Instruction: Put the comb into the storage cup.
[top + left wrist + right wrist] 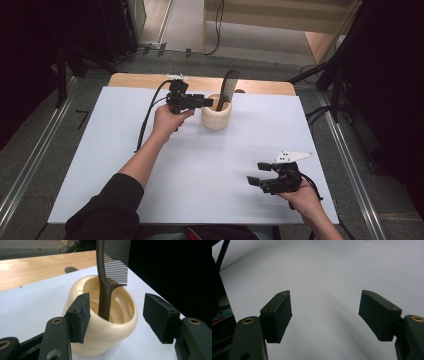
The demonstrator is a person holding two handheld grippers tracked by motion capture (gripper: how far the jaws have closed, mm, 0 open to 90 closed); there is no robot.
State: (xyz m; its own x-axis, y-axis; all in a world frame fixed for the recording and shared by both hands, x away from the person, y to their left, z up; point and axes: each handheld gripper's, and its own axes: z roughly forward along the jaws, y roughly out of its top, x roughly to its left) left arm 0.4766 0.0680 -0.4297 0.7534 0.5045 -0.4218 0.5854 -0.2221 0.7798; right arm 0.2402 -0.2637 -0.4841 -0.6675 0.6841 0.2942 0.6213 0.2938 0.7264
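Dark brown comb in a glossy cream cup on white table.

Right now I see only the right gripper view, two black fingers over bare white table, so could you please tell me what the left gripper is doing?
Observer: The left gripper is beside a cream cup at the far side of the table.
Operator: Is anything in the cup?
Observer: Yes, a dark comb stands in it, handle down, teeth up.
Operator: Is the left gripper holding the comb?
Observer: No, its fingers are spread apart, touching neither comb nor cup.
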